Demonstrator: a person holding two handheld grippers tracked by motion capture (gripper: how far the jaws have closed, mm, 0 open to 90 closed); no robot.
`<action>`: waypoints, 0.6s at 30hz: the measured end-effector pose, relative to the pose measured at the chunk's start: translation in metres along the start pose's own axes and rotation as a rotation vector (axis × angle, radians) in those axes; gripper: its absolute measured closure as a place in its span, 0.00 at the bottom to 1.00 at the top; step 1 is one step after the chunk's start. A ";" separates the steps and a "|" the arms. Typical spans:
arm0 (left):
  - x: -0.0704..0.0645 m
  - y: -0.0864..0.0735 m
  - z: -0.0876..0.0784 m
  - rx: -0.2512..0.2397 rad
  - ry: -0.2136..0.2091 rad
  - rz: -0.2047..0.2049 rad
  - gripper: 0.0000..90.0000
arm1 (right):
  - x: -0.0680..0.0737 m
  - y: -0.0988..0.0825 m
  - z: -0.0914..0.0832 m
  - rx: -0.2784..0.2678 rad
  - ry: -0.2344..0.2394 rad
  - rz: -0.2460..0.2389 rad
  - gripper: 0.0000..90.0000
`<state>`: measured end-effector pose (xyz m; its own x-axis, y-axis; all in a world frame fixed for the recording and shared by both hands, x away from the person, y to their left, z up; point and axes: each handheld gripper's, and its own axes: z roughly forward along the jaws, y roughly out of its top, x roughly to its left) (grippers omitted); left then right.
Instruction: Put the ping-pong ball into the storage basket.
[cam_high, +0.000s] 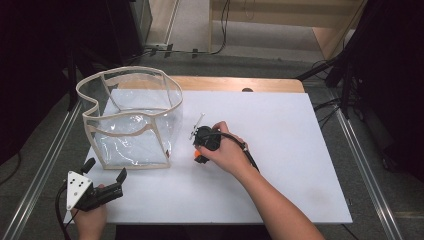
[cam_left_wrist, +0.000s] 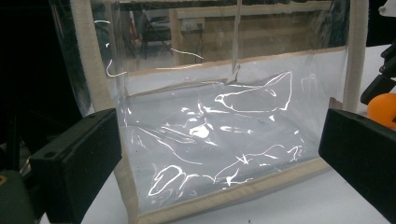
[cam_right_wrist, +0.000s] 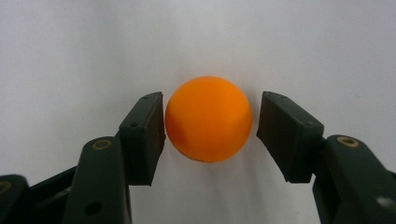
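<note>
A small orange ball lies on the white tabletop, just right of a clear plastic bag with beige trim. My right gripper points down over the ball, open, one jaw on each side. The left jaw is at the ball's surface and a narrow gap shows at the right jaw. My left gripper is near the table's front left corner, open and empty, facing the bag's near wall. The ball also peeks in at the right edge of the left gripper view.
The bag stands open-topped at the back left of the white board and holds nothing that I can see. A wooden table edge runs behind the board. Metal rails flank the table on both sides.
</note>
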<state>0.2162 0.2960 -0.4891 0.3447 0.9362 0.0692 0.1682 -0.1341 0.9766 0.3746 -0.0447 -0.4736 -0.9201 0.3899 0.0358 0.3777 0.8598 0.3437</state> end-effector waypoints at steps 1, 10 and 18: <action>0.000 0.000 0.000 0.000 0.000 0.000 0.00 | 0.000 0.000 0.000 0.001 -0.003 -0.002 0.44; 0.000 0.000 0.000 -0.001 0.000 0.000 0.00 | 0.001 0.001 0.004 0.011 -0.009 -0.007 0.47; 0.000 0.000 0.000 0.000 0.000 0.000 0.00 | 0.002 0.002 0.006 0.018 -0.012 -0.021 0.53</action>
<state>0.2163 0.2960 -0.4892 0.3450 0.9360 0.0695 0.1677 -0.1343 0.9766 0.3746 -0.0403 -0.4781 -0.9267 0.3754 0.0169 0.3599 0.8736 0.3276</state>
